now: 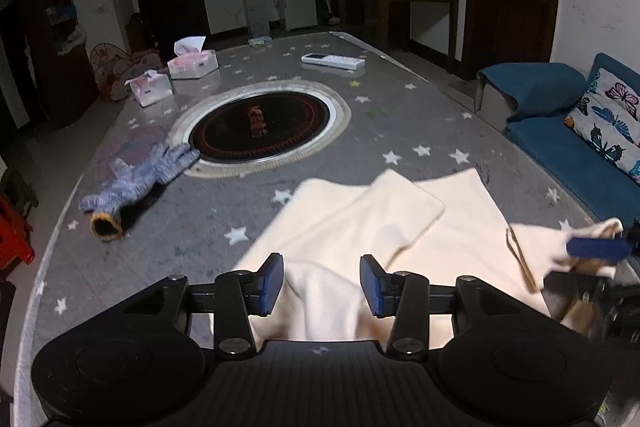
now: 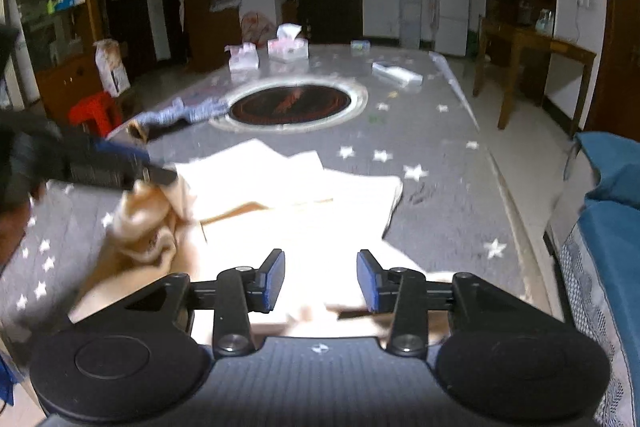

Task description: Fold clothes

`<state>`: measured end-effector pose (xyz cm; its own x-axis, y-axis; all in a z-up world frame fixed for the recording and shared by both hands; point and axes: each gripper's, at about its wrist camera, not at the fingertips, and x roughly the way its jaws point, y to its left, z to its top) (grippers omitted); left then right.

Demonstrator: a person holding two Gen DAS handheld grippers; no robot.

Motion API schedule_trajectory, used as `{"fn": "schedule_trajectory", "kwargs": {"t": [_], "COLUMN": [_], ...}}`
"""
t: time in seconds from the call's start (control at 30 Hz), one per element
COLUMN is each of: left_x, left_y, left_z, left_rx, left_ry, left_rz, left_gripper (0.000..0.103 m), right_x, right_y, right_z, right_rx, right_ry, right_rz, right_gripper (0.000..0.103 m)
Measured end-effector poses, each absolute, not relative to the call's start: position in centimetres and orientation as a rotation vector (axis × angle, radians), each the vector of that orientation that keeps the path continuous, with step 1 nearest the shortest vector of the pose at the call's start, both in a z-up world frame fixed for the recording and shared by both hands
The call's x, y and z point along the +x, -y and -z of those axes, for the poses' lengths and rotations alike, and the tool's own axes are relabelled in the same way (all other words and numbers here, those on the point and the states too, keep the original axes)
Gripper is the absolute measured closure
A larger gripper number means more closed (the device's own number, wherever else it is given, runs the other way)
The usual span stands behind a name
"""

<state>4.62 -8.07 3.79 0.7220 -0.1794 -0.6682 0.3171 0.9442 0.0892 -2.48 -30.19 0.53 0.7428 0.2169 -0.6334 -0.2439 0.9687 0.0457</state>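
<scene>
A cream garment (image 1: 384, 227) lies partly folded on the grey star-patterned table (image 1: 240, 235); it also shows in the right wrist view (image 2: 296, 211). My left gripper (image 1: 322, 285) is open, its blue pads apart above the garment's near part. My right gripper (image 2: 321, 281) is open over the garment's near edge. In the left wrist view the right gripper's finger (image 1: 596, 249) sits at the far right against a bunched corner of the cloth. In the right wrist view the left gripper's finger (image 2: 120, 157) sits beside a bunched fold at the left.
A round black hotplate (image 1: 260, 131) is set in the table's middle. A blue-grey knitted glove (image 1: 136, 183) lies left of it. Two tissue boxes (image 1: 192, 63) and a white remote (image 1: 332, 61) sit at the far end. A blue sofa (image 1: 568, 139) stands right, a red stool (image 2: 94, 109) left.
</scene>
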Motion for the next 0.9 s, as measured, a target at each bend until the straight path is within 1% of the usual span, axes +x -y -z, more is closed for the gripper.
{"fn": "schedule_trajectory", "kwargs": {"t": [0.17, 0.33, 0.43, 0.47, 0.57, 0.7, 0.77, 0.8, 0.87, 0.9], "left_x": [5.6, 7.0, 8.3, 8.9, 10.5, 11.8, 12.0, 12.1, 12.3, 12.3], "left_y": [9.0, 11.1, 12.5, 12.7, 13.0, 13.0, 13.0, 12.9, 12.9, 12.7], "left_z": [-3.9, -2.5, -1.0, -0.5, 0.7, 1.6, 1.8, 1.9, 2.0, 2.0], "left_rx": [0.234, 0.277, 0.32, 0.33, 0.33, 0.335, 0.342, 0.345, 0.353, 0.358], "left_ry": [-0.709, -0.736, -0.755, -0.764, -0.794, -0.811, -0.811, -0.811, -0.807, -0.801], "left_rz": [0.306, 0.377, 0.388, 0.38, 0.369, 0.369, 0.373, 0.375, 0.373, 0.364], "left_gripper": [0.057, 0.051, 0.045, 0.045, 0.045, 0.041, 0.041, 0.043, 0.057, 0.068], "right_x": [-2.5, -1.9, -1.2, -1.0, -0.1, 0.8, 1.2, 1.3, 1.6, 1.6], "right_y": [31.6, 32.8, 32.8, 32.8, 32.6, 33.2, 33.6, 33.8, 34.0, 34.1], "right_z": [0.5, 0.5, 0.8, 0.9, 1.5, 2.1, 2.3, 2.5, 2.8, 2.9], "right_rx": [-0.065, -0.047, -0.051, -0.053, -0.057, -0.05, -0.046, -0.042, -0.033, -0.03], "right_ry": [-0.725, -0.717, -0.724, -0.725, -0.738, -0.753, -0.763, -0.768, -0.778, -0.78], "right_rz": [-0.176, -0.156, -0.174, -0.182, -0.198, -0.191, -0.185, -0.185, -0.185, -0.185], "right_gripper": [0.064, 0.063, 0.059, 0.056, 0.055, 0.054, 0.054, 0.054, 0.055, 0.056]}}
